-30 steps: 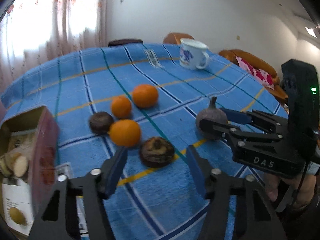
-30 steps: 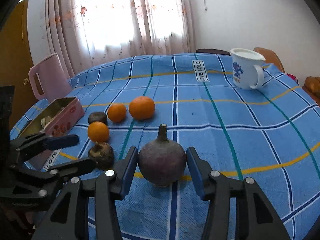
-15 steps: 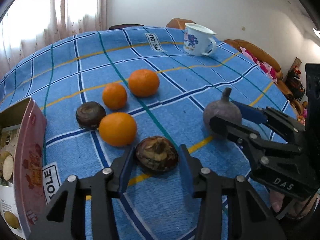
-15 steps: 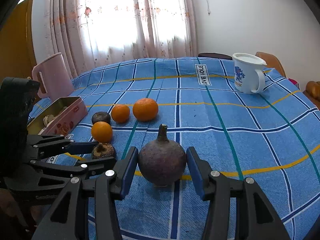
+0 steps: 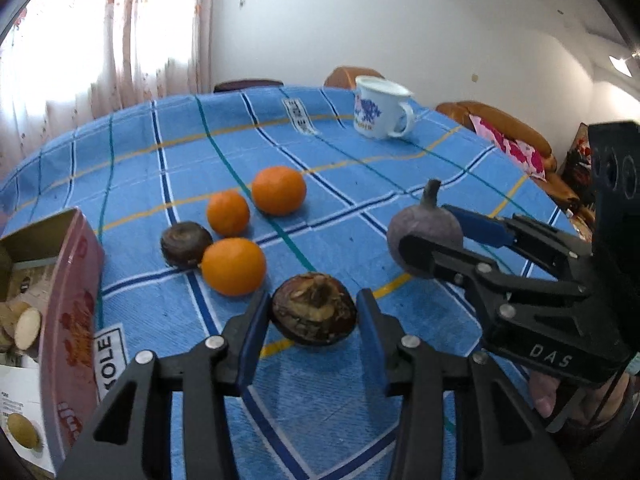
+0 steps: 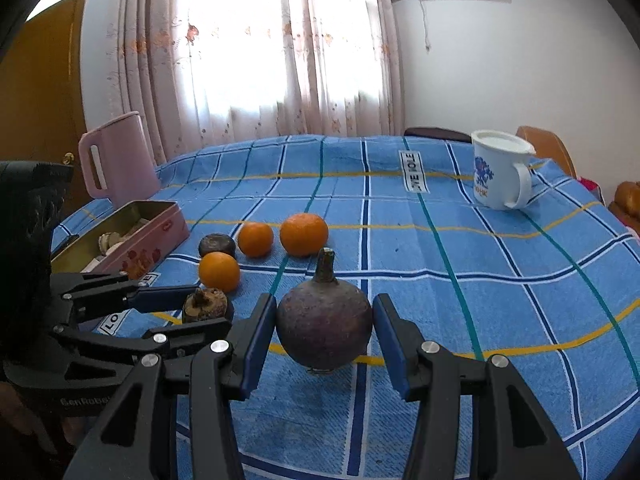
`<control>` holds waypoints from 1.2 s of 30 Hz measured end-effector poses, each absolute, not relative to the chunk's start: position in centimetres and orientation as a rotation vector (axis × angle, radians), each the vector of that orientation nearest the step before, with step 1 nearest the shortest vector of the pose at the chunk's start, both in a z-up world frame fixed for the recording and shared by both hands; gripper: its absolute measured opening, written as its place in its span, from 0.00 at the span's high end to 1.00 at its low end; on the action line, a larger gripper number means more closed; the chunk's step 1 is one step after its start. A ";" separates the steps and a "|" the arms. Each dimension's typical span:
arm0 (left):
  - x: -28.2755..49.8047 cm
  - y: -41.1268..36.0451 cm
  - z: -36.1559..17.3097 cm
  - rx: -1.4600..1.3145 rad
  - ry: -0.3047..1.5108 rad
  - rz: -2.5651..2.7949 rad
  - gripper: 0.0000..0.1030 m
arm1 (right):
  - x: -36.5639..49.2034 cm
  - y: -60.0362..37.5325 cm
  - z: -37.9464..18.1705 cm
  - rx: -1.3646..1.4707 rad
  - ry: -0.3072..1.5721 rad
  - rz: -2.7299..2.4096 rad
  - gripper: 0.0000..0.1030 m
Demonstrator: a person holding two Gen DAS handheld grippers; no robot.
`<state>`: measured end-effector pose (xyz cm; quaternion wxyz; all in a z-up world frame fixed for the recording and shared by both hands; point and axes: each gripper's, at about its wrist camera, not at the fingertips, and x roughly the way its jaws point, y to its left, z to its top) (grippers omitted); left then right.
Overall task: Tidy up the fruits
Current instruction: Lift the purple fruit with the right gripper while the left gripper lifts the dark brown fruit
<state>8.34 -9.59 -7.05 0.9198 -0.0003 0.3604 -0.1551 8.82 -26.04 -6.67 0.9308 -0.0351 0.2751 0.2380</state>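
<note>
left gripper: fingers open, flanking brown fruit, slim gaps
right gripper: fingers open around purple fruit, barely apart

Two wrist cameras, low and close over the blue checked tablecloth

The left view looks along its fingers toward the far edge and the white wall; the right view faces the curtained window. Both share the oranges, the mug, the pink tin, and each shows the other gripper.
</note>
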 end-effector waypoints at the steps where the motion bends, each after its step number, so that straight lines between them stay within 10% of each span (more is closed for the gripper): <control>1: 8.2 -9.4 -6.9 -0.004 0.727 -0.313 0.56 | 8.7 -26.0 -6.6 -0.073 0.554 0.491 0.50; 36: 5.1 -9.2 -5.4 0.024 0.538 -0.238 0.55 | 5.4 -26.7 -5.6 -0.092 0.348 0.548 0.50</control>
